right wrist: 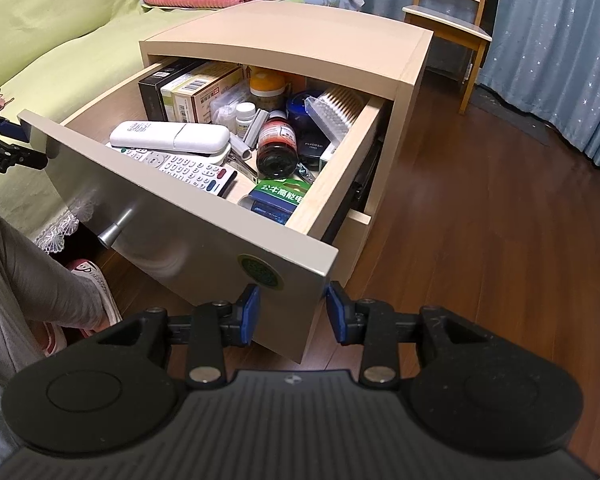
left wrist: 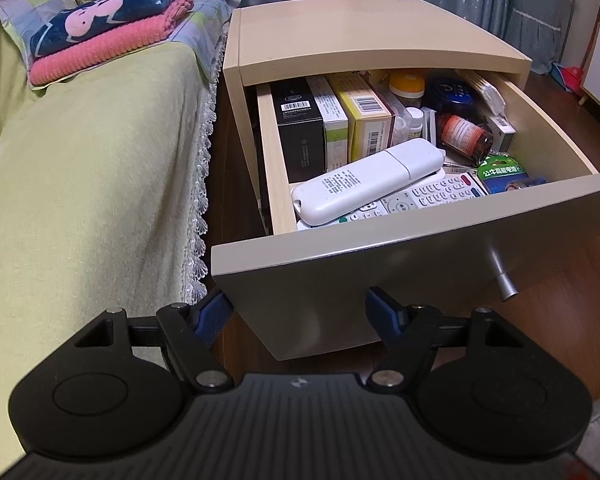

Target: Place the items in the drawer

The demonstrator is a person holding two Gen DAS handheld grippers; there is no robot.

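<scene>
Now both your grippers are spread and empty: left gripper (left wrist: 298,314) and right gripper (right wrist: 293,312) each face the drawer front (left wrist: 380,280) at 12 o'clock, the knob (right wrist: 114,229) between them.

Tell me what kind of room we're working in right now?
Most likely a home bedroom. A bed with folded blankets stands beside the nightstand, whose open drawer holds remotes and medicine boxes. Starry curtains hang behind over wood flooring.
</scene>
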